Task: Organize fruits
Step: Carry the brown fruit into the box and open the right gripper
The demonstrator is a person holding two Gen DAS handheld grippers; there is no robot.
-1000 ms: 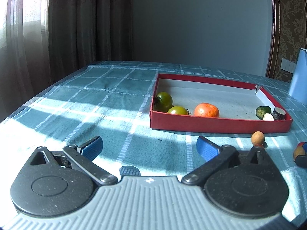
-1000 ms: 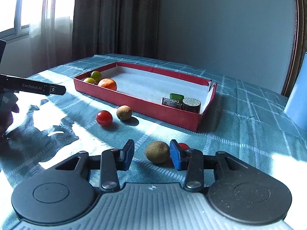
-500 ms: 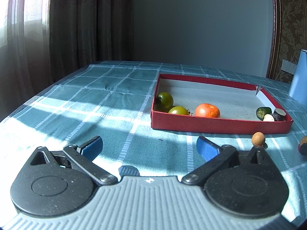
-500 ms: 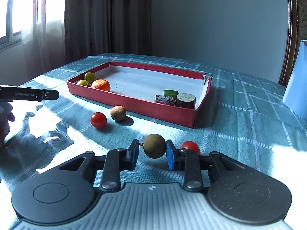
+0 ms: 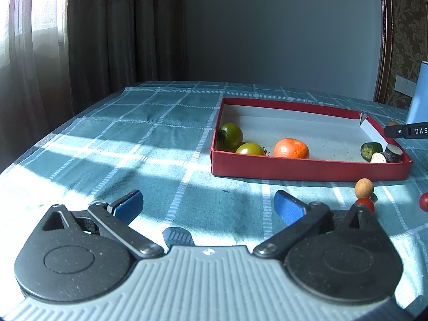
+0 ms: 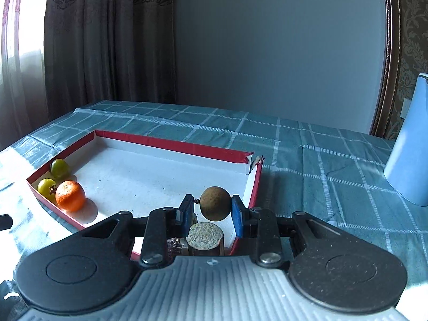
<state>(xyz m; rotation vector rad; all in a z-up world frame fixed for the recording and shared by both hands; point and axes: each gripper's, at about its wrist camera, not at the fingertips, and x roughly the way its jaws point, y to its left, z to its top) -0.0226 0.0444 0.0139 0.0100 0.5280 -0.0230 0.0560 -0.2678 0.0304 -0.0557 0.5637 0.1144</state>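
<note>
A teal checked cloth covers the counter (image 5: 160,139), sun-striped near dark curtains (image 6: 107,40) and a grey wall. The right tongs (image 6: 212,207) pinch a brown round fruit (image 6: 215,203) above the red tray's (image 6: 171,143) near corner. The left tongs (image 5: 206,203) gape wide with nothing between them, low over the cloth.

table (image 5: 165,123) (checked teal cloth) | red tray (image 5: 307,169) | brown fruit (image 5: 363,187) | cherry tomatoes (image 5: 424,201)
</note>
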